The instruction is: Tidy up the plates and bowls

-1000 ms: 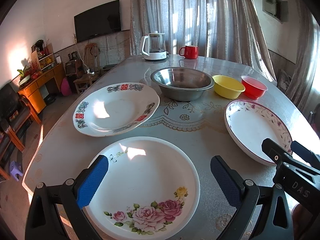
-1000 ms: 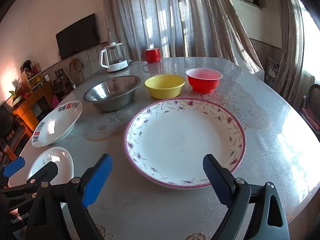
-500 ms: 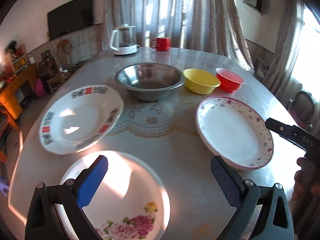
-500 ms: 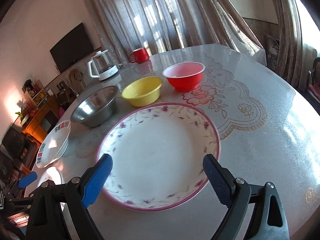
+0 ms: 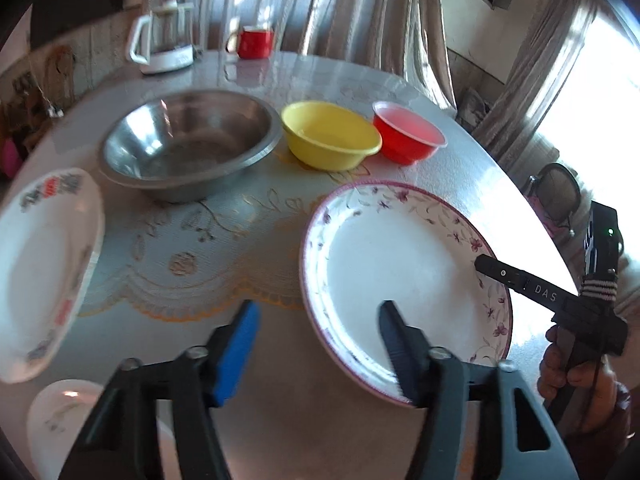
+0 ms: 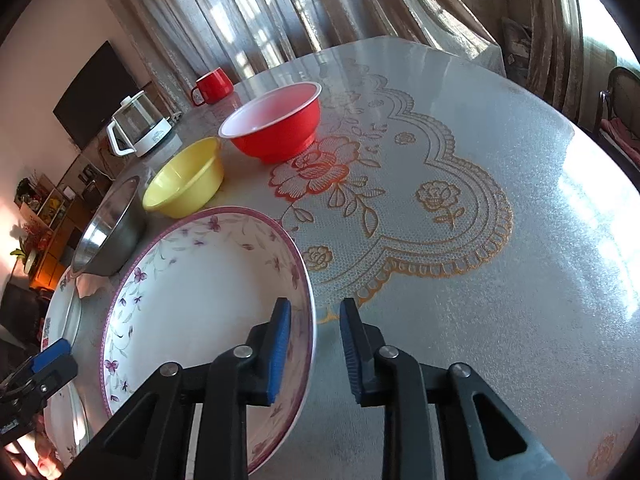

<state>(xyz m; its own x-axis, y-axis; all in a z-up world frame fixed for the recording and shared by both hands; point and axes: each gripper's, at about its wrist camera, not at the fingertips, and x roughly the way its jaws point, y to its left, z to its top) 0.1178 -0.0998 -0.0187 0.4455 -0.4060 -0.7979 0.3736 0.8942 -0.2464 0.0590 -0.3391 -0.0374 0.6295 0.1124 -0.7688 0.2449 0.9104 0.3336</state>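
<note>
The purple-flowered plate [image 6: 192,300] is the thing in hand, lying flat on the table [image 6: 500,280] on the near side of the yellow bowl [image 6: 184,178], with the steel bowl [image 5: 188,144] and the red bowl [image 6: 276,120] flanking that yellow bowl on either side. The step looks like the first pickup of the sort: both tools are coming in on this one plate. The right gripper [image 6: 314,350] straddles the rim on the plate's side away from the steel bowl, one blue pad over the white well and the other outside over the cloth, its jaws narrowing at this moment with the rim between them (a gap shows on the outer side, so I judge the pads not yet pressed home). The left gripper [image 5: 316,344] sits at the plate's near edge, furthest from the yellow bowl, jaws likewise closing, one finger above the plate and the other over bare table; whether it is bracketing the rim is hard to tell through the blur. The next move calls for finishing the pinch squarely on the rim, then lifting level, probably toward the red-patterned plate [image 5: 44,268] beyond the steel bowl for stacking
</note>
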